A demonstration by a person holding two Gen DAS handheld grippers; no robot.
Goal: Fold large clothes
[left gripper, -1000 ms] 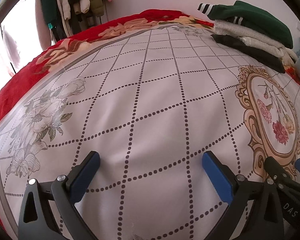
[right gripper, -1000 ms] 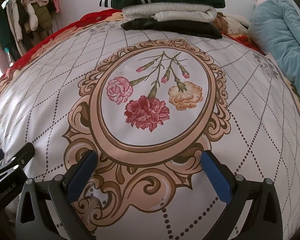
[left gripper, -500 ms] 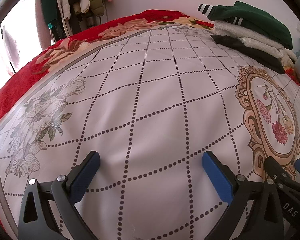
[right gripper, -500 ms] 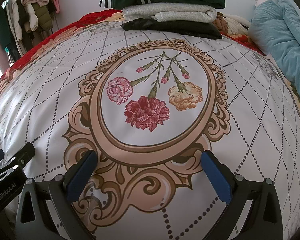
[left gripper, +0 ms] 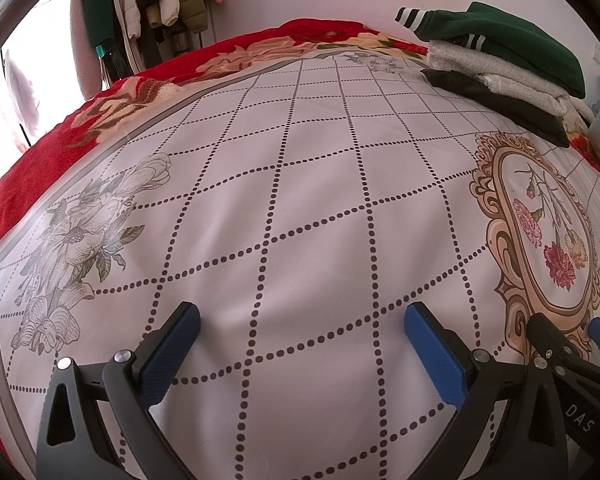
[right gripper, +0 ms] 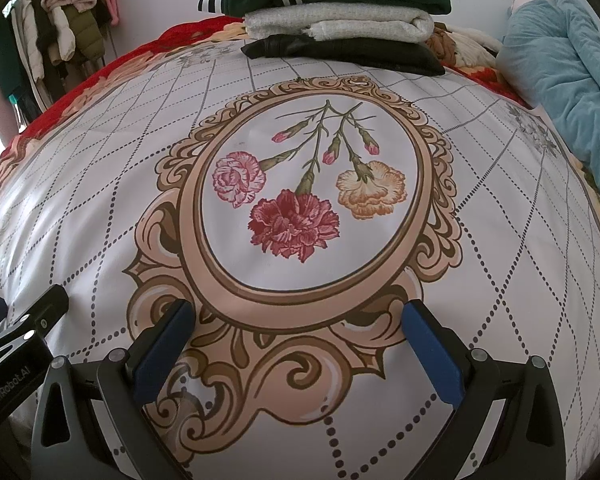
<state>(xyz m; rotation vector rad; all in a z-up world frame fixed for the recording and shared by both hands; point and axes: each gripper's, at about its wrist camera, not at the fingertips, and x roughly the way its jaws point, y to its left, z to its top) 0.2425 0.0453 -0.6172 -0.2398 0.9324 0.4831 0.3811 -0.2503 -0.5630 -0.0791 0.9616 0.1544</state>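
Left gripper (left gripper: pixel 300 320): spread wide, empty, above white sheet (left gripper: pixel 300 200). Right gripper (right gripper: pixel 300 316): spread wide, empty, above flower medallion (right gripper: pixel 300 200). Folded clothes (right gripper: pixel 332 20): stacked at far edge of sheet, well apart from both.

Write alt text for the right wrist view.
The right gripper, jaws wide open and empty, hovers over a white bedspread printed with framed carnations. A stack of folded clothes sits at the far edge, a blue blanket at right.
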